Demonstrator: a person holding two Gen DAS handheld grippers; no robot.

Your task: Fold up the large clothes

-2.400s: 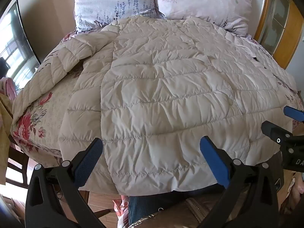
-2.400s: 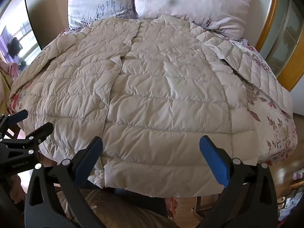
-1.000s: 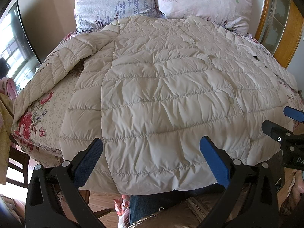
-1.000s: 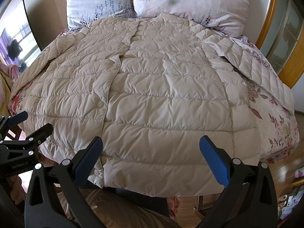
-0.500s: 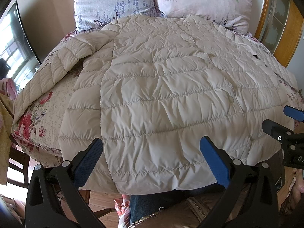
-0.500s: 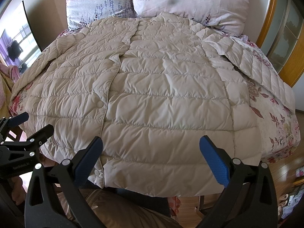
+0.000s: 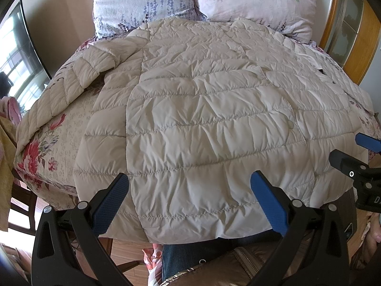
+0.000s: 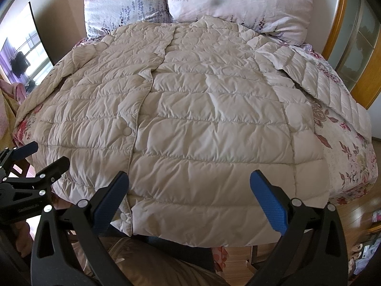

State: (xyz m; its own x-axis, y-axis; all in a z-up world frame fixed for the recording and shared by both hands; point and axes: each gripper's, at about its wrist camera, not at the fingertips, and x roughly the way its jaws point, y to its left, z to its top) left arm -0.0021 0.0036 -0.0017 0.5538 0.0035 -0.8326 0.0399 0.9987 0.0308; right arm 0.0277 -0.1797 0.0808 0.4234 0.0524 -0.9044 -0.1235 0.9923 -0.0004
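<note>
the quilted down coat (image 7: 209, 109) lies flat and buttoned on the bed (image 7: 59, 140), its long axis running from the hem at the bottom of both frames up to the collar against the pillows (image 7: 202, 0) at the top. the left hand-held gripper (image 7: 190, 200) hangs just above the hem with its blue pads spread wide and holding nothing; the right hand-held gripper (image 8: 190, 200) does the same further along the hem, also wide and empty. the left sleeve (image 7: 71, 88) trails down the left side of the left view, the right sleeve (image 8: 316, 78) down the upper right of the right view. each hand-held gripper looks nearer its own sleeve, so folding the sleeves inward across the body seems the likely first step.
</note>
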